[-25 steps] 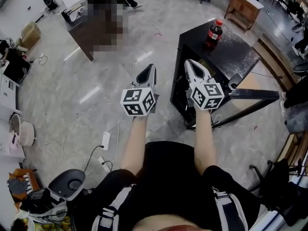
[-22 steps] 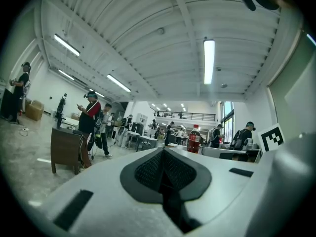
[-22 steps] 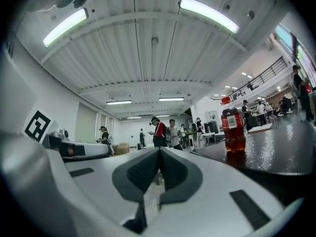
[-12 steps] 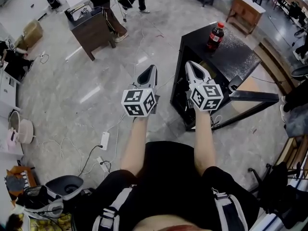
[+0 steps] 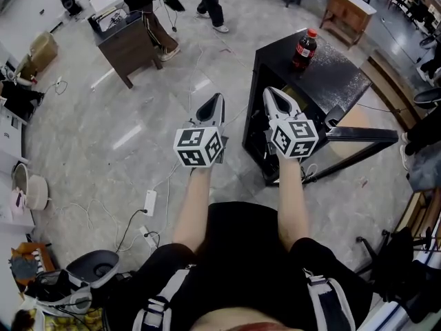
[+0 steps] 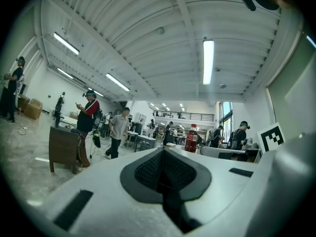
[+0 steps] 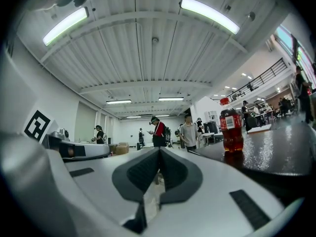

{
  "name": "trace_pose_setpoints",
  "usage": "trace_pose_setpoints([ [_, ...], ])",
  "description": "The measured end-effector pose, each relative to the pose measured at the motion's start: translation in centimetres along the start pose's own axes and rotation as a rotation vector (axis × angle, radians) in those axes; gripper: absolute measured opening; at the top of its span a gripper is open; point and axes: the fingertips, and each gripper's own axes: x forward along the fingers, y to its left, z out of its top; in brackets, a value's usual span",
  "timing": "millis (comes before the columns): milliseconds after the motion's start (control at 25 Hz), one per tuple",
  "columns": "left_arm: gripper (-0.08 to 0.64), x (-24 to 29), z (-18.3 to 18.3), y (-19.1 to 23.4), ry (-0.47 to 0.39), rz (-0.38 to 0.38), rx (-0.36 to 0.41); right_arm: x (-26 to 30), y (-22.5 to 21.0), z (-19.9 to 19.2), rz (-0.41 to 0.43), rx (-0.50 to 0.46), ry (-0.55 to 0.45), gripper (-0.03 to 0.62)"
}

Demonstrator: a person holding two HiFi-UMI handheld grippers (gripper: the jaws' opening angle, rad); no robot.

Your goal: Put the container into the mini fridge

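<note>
White, tapered left claw (image 5: 216, 98) and right claw (image 5: 269, 92) sit clenched, empty, near speckled cabinet (image 5: 331, 74).

The container (image 5: 305, 49) is a little bottle of dark soda with a red cap and a red label. It stands straight up on top of the mini fridge (image 5: 331, 81), near the far edge of the top and toward its left corner. The mini fridge is a black box on the floor, and its door (image 5: 365, 135) is swung open to the right.
</note>
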Motion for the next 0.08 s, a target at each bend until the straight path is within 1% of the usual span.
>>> trace_pose_setpoints([
  [80, 0.011, 0.11, 0.01, -0.11, 0.0, -0.002, 0.001, -0.01, -0.14, 0.06, -0.001, -0.002, -0.002, 0.011],
])
